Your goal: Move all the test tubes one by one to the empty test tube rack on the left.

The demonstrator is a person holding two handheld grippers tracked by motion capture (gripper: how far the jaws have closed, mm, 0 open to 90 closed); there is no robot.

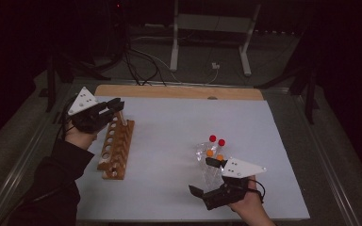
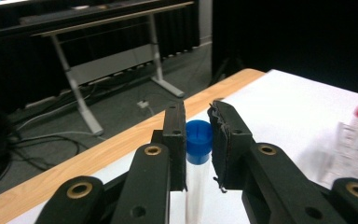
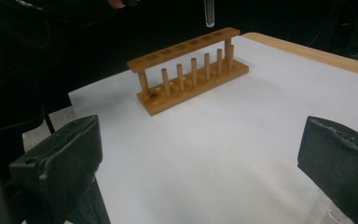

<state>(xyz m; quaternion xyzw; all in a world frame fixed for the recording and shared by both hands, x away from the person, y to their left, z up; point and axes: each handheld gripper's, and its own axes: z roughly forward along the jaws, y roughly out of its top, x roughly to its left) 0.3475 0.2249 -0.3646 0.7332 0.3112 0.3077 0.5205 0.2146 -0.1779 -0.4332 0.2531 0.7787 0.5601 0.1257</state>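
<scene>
Crowding right hand-held gripper (image 1: 206, 177): capped tubes (image 1: 213, 149)

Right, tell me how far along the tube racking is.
Done: nothing racked; the wooden rack shows empty holes. In hand: the left gripper is shut on a blue-capped tube, held above the rack's far end. Left: lowering it in, then the capped tubes lying by the open right gripper.

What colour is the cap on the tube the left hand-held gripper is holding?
Blue. The cap shows best in the left gripper view, between the jaws.
</scene>
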